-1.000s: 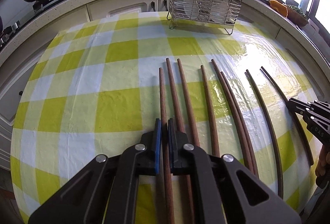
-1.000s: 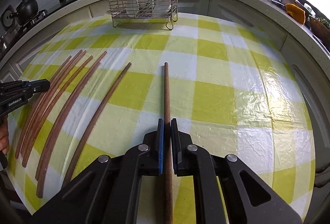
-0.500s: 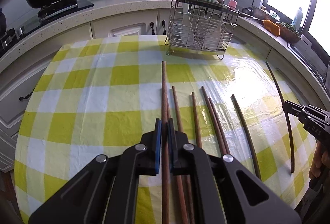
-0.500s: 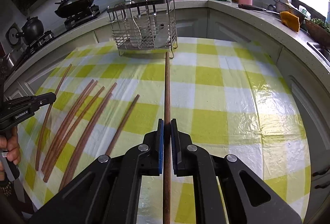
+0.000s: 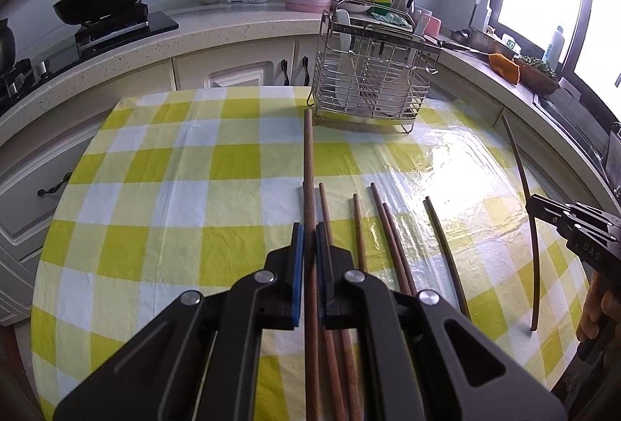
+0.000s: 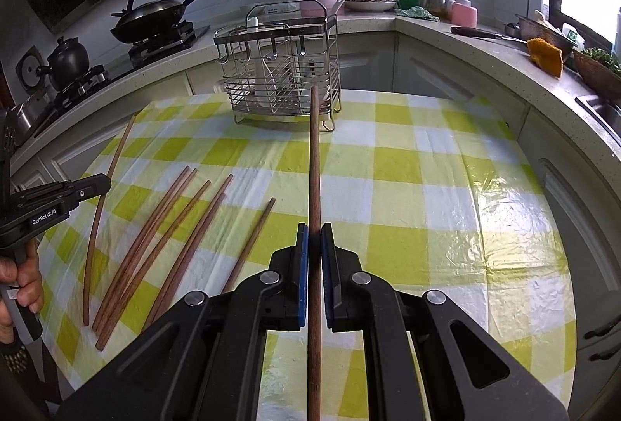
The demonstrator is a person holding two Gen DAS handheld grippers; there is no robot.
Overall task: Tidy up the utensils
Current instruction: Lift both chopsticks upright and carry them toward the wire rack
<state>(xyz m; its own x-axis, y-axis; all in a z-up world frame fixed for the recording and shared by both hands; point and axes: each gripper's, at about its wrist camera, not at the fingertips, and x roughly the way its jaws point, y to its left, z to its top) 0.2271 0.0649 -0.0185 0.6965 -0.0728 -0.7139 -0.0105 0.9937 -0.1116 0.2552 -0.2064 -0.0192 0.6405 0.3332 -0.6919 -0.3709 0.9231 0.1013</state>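
Each hand-held gripper, left [image 5: 308,238] and right [image 6: 314,240], is clamped on one wooden chopstick [image 5: 309,188] lifted toward the wire utensil rack [image 5: 372,79], while six chopsticks [image 6: 170,227] lie loose on the checked counter [image 6: 427,196], unsorted.

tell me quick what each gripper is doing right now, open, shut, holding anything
Left gripper: closed on one wooden chopstick, lifted off the table.
Right gripper: closed on another chopstick, also off the table.
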